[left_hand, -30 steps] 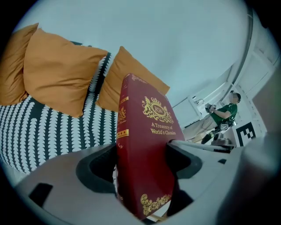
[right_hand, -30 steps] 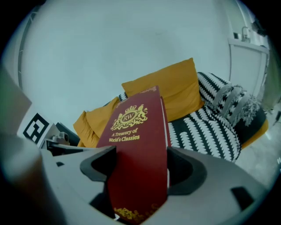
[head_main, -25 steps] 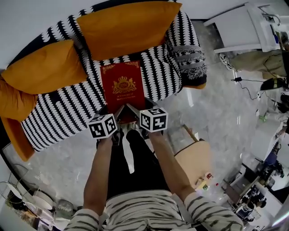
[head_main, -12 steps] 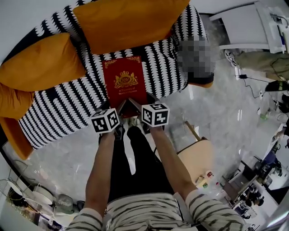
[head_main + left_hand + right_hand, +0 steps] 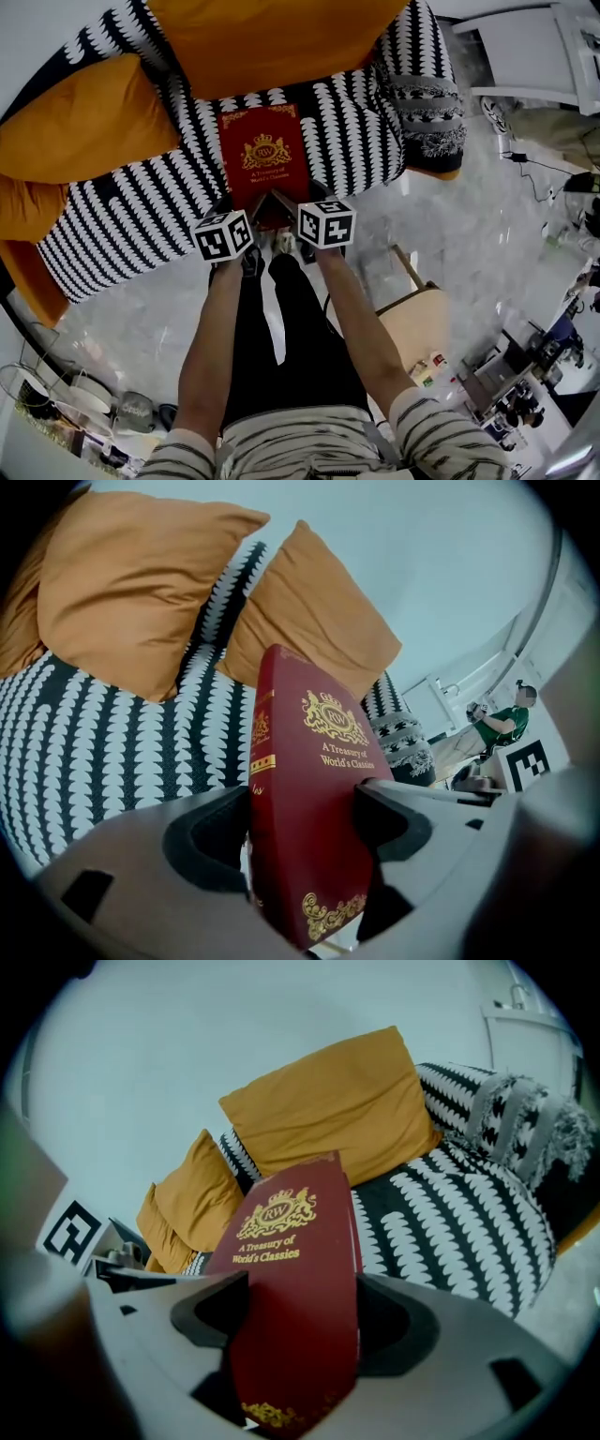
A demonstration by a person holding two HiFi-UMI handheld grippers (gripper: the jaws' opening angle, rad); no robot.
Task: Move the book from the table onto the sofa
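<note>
Two grippers, L gripper [image 5: 305, 829] and R gripper [image 5: 295, 1324], are each closed on the near edge of the red book [image 5: 265, 155], which you hold over the striped sofa [image 5: 131, 225] seat, below the orange cushions [image 5: 84, 131]. Hardcover: stiff, prob. heavyish, glossy, so likely slippery; hold at both near-edge grips, lower it flat.

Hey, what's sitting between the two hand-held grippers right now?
The red book, its near end clamped by both the left hand-held gripper and the right hand-held gripper; nothing else. The head view shows it.
</note>
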